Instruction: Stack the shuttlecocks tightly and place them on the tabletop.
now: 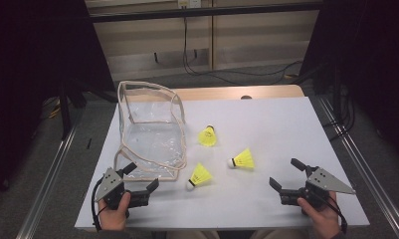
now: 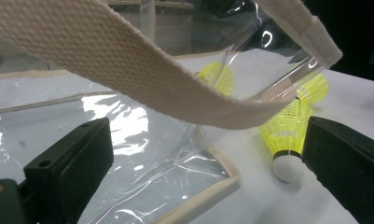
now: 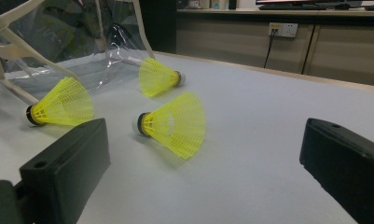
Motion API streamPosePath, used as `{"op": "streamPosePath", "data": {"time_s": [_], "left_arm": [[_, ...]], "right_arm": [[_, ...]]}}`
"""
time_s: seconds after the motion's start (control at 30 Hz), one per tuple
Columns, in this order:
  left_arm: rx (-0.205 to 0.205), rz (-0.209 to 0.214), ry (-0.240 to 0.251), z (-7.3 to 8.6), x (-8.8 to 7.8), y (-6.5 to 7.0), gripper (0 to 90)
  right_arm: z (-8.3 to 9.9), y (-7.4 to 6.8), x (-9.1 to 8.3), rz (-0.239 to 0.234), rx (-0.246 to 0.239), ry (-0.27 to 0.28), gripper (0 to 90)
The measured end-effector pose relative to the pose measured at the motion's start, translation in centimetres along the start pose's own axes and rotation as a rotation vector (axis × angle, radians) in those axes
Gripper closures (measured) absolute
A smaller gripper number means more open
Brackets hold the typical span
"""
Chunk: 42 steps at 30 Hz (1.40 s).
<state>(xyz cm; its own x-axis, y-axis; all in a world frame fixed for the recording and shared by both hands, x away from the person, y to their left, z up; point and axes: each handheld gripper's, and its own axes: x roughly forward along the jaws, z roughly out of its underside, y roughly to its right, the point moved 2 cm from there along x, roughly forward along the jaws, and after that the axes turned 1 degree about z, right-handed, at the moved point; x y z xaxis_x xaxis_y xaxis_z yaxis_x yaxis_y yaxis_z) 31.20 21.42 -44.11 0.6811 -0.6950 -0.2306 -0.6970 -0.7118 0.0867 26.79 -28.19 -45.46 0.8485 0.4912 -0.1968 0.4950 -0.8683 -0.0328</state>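
A clear plastic bag (image 1: 149, 134) with cream webbing trim lies on its side at the table's left, its mouth facing me. Three yellow shuttlecocks lie to its right: one nearest the bag's front corner (image 1: 199, 176), one at the middle (image 1: 242, 160), one farther back (image 1: 207, 136). My left gripper (image 1: 141, 178) rests open at the bag's front edge; in the left gripper view the bag's strap (image 2: 142, 70) hangs over its jaws, and the nearest shuttlecock (image 2: 287, 135) lies by the right jaw. My right gripper (image 1: 285, 174) stands open at the front right, with the middle shuttlecock (image 3: 173, 123) ahead of its jaws.
The white table top (image 1: 286, 124) has free room at the right and back. Its front edge runs just under both hands. Metal rails flank the table on either side, and cables (image 1: 227, 74) lie on the floor behind it.
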Motion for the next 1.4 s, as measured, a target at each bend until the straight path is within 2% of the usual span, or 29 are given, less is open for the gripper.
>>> {"op": "streamPosePath", "data": {"time_s": [0.47,0.67,0.93,1.23,1.4], "left_arm": [[0.0,0.023,-0.015,0.0,0.4,0.4,1.8],[-0.014,0.03,-0.01,0.0,0.3,0.4,1.5],[-0.004,0.081,-0.038,0.1,0.9,0.9,1.7],[-0.01,0.097,-0.051,0.0,1.3,1.4,1.7],[-0.017,0.121,-0.063,0.0,1.5,1.7,1.7]], "right_arm": [[0.0,0.0,-0.1,0.001,-0.003,-0.001,1.1],[0.0,-0.1,0.0,-0.002,-0.001,-0.001,1.1],[0.0,-0.1,-0.1,-0.002,-0.002,-0.001,1.1],[0.0,-0.2,-0.1,-0.003,-0.013,-0.004,1.2],[-0.1,-0.2,-0.2,-0.002,-0.012,0.0,1.1]]}}
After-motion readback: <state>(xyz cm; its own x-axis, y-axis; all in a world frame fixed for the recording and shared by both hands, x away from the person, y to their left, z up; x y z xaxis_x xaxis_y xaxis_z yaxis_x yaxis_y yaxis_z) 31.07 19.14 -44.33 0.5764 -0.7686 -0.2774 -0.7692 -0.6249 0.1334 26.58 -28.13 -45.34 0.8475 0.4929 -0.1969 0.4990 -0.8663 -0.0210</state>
